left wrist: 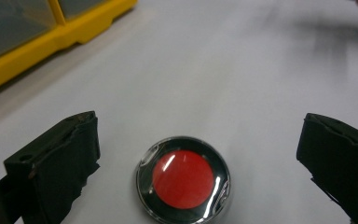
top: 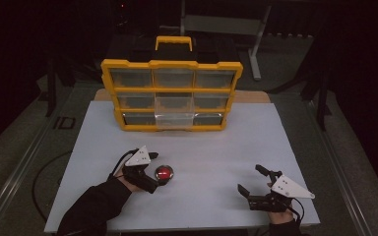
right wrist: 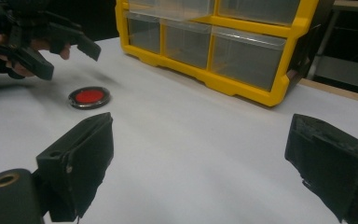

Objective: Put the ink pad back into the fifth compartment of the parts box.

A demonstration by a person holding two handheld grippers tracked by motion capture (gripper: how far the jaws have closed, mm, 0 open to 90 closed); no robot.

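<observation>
A: Where's the job at?

B: Early, by the look of it. Small round tin with a red lid under clear plastic and a dark rim (left wrist: 182, 183) lies flat on the white table top (top: 216, 147), near-left, w/ the left gripper (top: 158, 178) poised over it. Jaws wide apart, one each side of the tin, neither touching. Not gripped, not lifted.

A: And the other?

B: Right gripper (top: 250, 180) sits near-right, well apart from the tin, jaws spread wide, nothing between them.

A: Destination?

B: Prob. the yellow plastic organiser w/ nine clear drawers (top: 172, 93) at the far side. Its bottom-middle drawer (top: 174, 119) stands pulled out twd the near edge. That's a guess.

A: What can't you make out?

B: Drawer contents: fronts too dim & glary. Tin's near edge is cut off in the left gripper view; its height isn't clear either.
</observation>
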